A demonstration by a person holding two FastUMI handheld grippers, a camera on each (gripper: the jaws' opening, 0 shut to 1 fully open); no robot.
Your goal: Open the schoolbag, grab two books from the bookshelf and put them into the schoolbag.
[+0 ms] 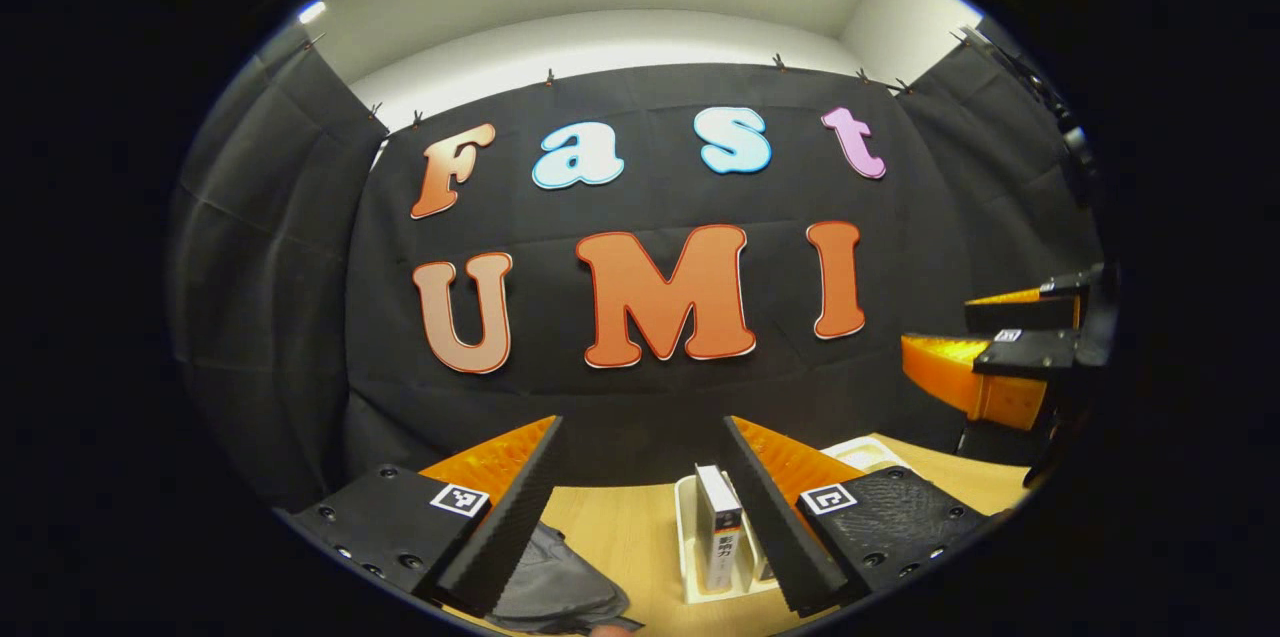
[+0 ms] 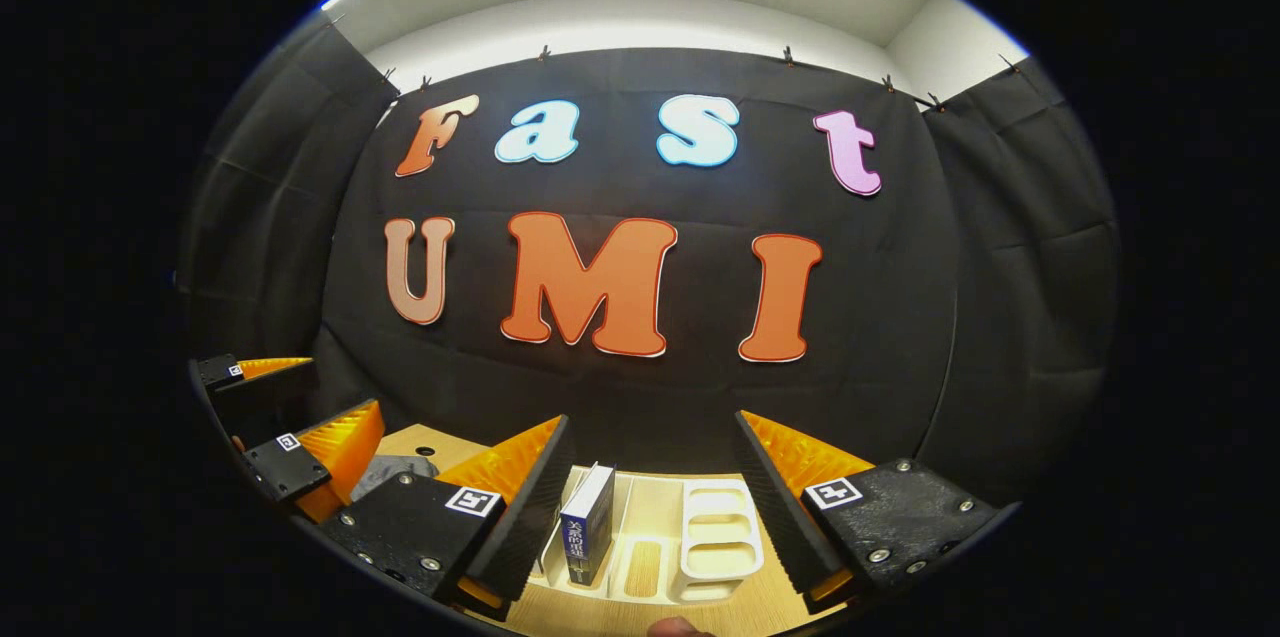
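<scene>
In the left gripper view a book [image 1: 717,527] stands upright in a white bookshelf rack [image 1: 686,542] on the wooden table, just inside my left gripper's right finger. My left gripper [image 1: 642,432] is open and holds nothing. A corner of the grey schoolbag [image 1: 560,577] lies low on the left, partly behind the left finger. In the right gripper view a blue-spined book [image 2: 585,522] leans in the white rack [image 2: 715,537], between the fingers of my right gripper [image 2: 650,427], which is open and raised above it. The schoolbag [image 2: 385,472] shows at the left.
The right gripper [image 1: 965,337] hangs at the right edge of the left gripper view, jaws apart. The left gripper [image 2: 315,402] is at the far left of the right gripper view. The wooden table [image 1: 625,527] ends at the black cloth wall.
</scene>
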